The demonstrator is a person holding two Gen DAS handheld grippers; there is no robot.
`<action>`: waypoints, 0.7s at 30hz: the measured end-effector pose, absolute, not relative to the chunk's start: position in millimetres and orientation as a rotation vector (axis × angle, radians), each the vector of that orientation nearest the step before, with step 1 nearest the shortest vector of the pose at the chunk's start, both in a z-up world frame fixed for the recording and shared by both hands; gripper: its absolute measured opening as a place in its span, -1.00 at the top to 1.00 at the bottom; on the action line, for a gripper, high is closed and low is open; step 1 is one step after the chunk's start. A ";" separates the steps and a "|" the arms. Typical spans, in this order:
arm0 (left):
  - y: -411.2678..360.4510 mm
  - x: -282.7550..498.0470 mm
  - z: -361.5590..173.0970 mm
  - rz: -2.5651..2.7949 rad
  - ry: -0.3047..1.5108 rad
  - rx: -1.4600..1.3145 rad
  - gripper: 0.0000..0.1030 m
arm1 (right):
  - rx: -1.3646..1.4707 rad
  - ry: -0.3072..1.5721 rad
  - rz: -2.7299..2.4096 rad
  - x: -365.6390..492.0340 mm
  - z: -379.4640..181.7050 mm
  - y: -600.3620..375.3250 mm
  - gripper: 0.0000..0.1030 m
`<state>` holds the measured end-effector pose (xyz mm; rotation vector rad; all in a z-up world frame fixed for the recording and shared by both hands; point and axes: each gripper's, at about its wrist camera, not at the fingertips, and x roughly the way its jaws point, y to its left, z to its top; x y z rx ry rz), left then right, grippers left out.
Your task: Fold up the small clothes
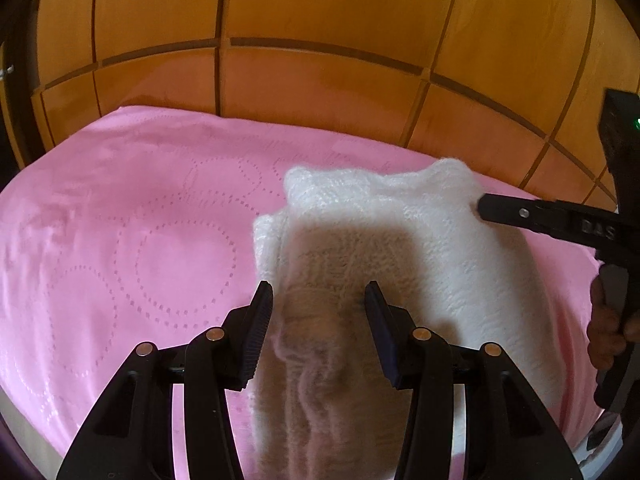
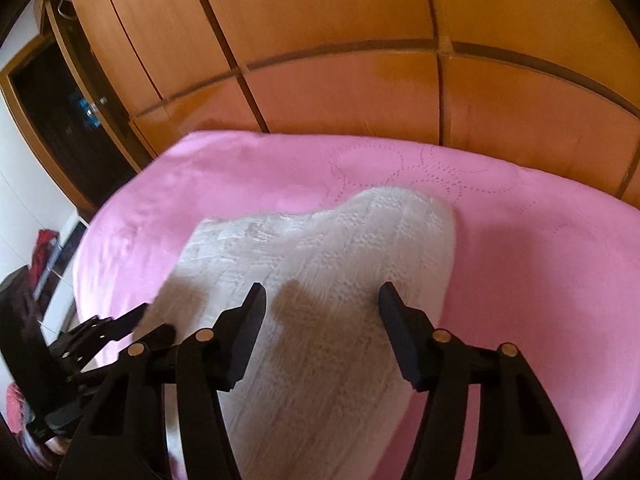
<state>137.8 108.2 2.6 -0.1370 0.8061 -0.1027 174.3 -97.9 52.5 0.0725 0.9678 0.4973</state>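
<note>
In the left wrist view, the left gripper point(image 1: 318, 300) occupies the lower centre, jaws partly open and holding nothing, astride the near end of the white knitted garment point(image 1: 400, 232). The garment lies on the pink bedcover point(image 1: 120, 220), running from bottom centre to centre right. In the right wrist view, the right gripper point(image 2: 322, 300) likewise stands partly open and empty above the garment point(image 2: 320, 260).

Risk: the loose fuzzy knit may snag on a pad and drag, undoing the layers. Closing on one layer only would pull the fold apart.

Hidden: the garment's near end lies below the frame; layer count is unclear. The far right edge is blurred. Wooden wardrobe panels point(image 1: 320, 20) fill the background.
</note>
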 end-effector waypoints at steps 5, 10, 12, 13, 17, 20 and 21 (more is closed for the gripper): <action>117.1 140.1 -13.2 -0.074 0.838 -0.154 -0.12 | 0.042 1.033 0.496 190.4 31.1 -78.1 -0.17; 133.5 138.3 -33.1 -0.067 0.859 -0.207 -0.25 | -0.035 1.022 0.484 190.7 23.8 -56.2 -0.40; 138.7 137.5 -36.3 -0.079 0.855 -0.234 -0.27 | 0.031 0.983 0.528 186.2 33.3 -69.1 -0.48; 139.1 136.9 -36.4 -0.086 0.851 -0.234 -0.27 | 0.085 0.963 0.535 184.3 37.0 -80.3 -0.55; 138.6 136.9 -37.7 -0.121 0.831 -0.216 -0.27 | 0.293 0.925 0.493 170.5 36.2 -141.7 -0.85; 145.2 139.0 -40.3 -0.162 0.835 -0.259 -0.27 | 0.417 1.003 0.507 165.2 8.3 -170.3 -0.85; 148.0 139.7 -41.8 -0.180 0.838 -0.280 -0.27 | 0.463 1.038 0.523 163.2 -5.6 -175.3 -0.85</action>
